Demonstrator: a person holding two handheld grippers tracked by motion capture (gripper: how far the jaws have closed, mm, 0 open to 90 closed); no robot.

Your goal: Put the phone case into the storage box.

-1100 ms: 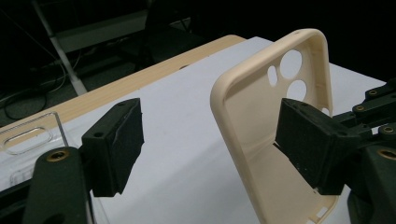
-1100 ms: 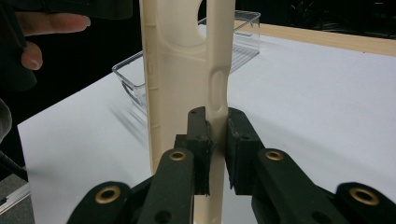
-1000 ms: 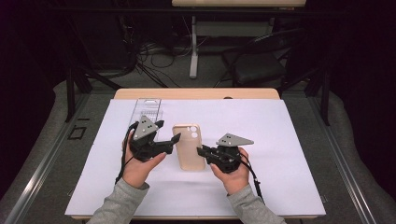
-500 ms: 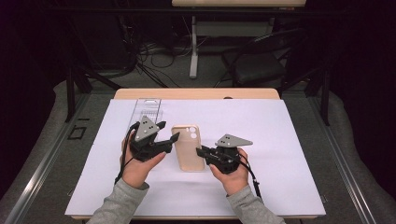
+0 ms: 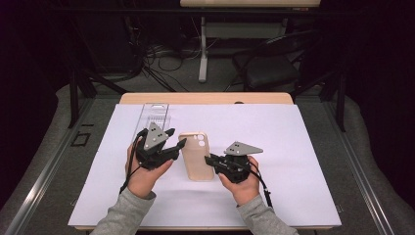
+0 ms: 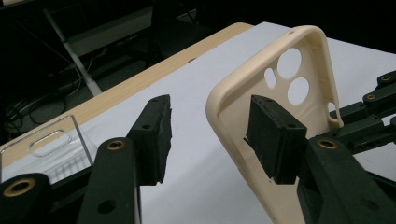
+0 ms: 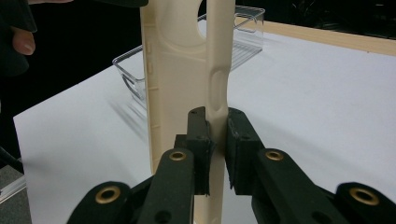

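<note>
1. left hand-held gripper (image 6: pixel 208 135) has just been closing its jaws around the phone case (image 5: pixel 195 155) wall, pads not pressing yet.
2. right hand-held gripper (image 7: pixel 215 140) pinches the case's other edge, tilted above the counter (image 5: pixel 303 132).
3. looks like a two-handed hold is next.

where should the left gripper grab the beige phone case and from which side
Grip the long side wall of the phone case opposite the one the right gripper is shut on, coming from the case's left. That rim is thin and raised, so one pad goes inside the shell, as it is now, and the other outside. The left gripper has just been closing, not yet pinching.
</note>
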